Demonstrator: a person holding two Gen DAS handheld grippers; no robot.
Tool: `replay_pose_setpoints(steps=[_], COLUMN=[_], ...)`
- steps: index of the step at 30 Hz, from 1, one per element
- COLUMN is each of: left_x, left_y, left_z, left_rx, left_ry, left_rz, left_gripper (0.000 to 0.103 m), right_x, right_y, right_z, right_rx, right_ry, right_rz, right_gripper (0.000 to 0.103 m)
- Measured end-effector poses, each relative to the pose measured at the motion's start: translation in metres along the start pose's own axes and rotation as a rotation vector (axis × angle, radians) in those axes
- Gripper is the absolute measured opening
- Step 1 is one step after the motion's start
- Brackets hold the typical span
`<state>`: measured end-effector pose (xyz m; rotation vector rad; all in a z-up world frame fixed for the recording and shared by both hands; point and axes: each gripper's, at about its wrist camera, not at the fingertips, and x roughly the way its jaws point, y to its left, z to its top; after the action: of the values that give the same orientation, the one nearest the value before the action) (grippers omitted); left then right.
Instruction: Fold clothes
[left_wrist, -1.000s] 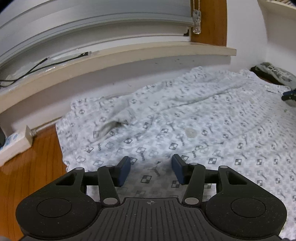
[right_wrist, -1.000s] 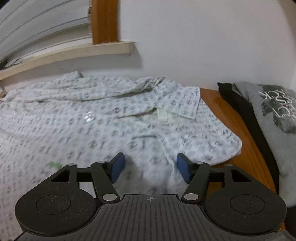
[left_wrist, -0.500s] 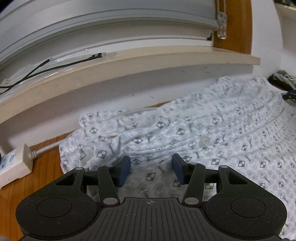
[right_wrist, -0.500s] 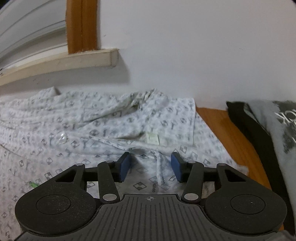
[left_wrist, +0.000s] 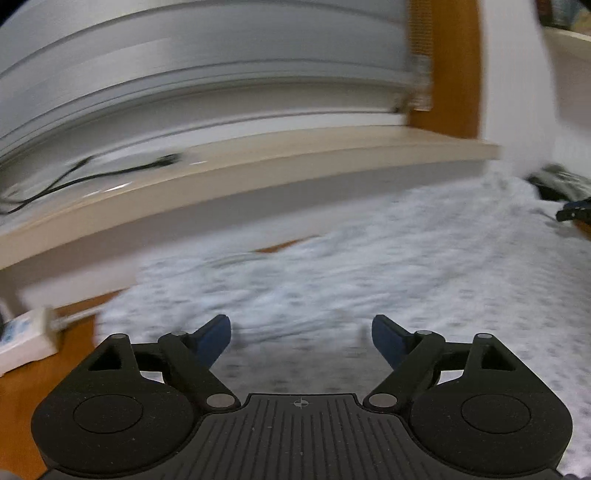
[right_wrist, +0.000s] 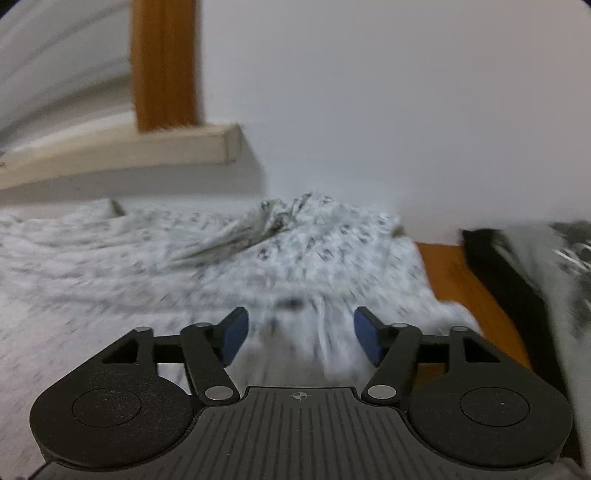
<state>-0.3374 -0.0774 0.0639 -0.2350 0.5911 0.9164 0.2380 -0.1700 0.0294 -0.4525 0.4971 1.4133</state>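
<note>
The window sill (left_wrist: 258, 173) overhangs the far edge of the patterned shirt (left_wrist: 406, 266), limiting clearance there. The dark garment pile (right_wrist: 517, 295) blocks the right; above the shirt is open.

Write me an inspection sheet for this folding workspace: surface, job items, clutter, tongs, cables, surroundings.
Surface: wooden tabletop, mostly covered by cloth.
Job's things: white patterned shirt spread out, bunched into a ridge near the wall; picture blurred, so fold details are unclear.
Clutter: dark and grey garment pile at the table's right edge, beside the shirt.
Tongs: left tongs opening, wide, nothing pinched, shirt beneath; right tongs opening, a shirt crease between the pads, not pressed.
Cables: black cable lying along the sill; white power strip with its cord at the table's left end.
Surroundings: cream window sill, closed blind, wooden frame post, white wall.
</note>
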Motion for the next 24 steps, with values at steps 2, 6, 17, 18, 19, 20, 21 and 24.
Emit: replay_pose_setpoints(steps=[2, 6, 17, 18, 19, 20, 21, 24], left_x=[0.001, 0.011, 0.020, 0.022, 0.024, 0.024, 0.025, 0.027], left_y=[-0.017, -0.038, -0.026, -0.025, -0.024, -0.024, -0.025, -0.027], left_z=[-0.002, -0.009, -0.018, -0.018, -0.018, -0.018, -0.018, -0.018], left_rx=[0.020, 0.046, -0.023, -0.032, -0.038, -0.036, -0.032, -0.023], left_ry=[-0.001, 0.014, 0.055, 0.065, 0.074, 0.075, 0.076, 0.080], left_rz=[-0.045, -0.082, -0.104, -0.106, -0.108, -0.106, -0.104, -0.100], left_gripper=[0.102, 0.103, 0.103, 0.103, 0.103, 0.103, 0.103, 0.103], right_x=[-0.033, -0.094, -0.145, -0.146, -0.145, -0.144, -0.142, -0.142], right_y=[-0.007, -0.016, 0.021, 0.023, 0.022, 0.021, 0.022, 0.023], right_z=[-0.018, -0.061, -0.114, -0.116, -0.115, -0.115, -0.113, -0.101], right_rx=[0.017, 0.094, 0.084, 0.081, 0.089, 0.096, 0.099, 0.079], right_ry=[0.009, 0.016, 0.045, 0.042, 0.038, 0.037, 0.031, -0.029], right_rz=[-0.013, -0.009, 0.047, 0.046, 0.049, 0.050, 0.050, 0.028], right_gripper=[0.069, 0.069, 0.041, 0.018, 0.005, 0.003, 0.003, 0.002])
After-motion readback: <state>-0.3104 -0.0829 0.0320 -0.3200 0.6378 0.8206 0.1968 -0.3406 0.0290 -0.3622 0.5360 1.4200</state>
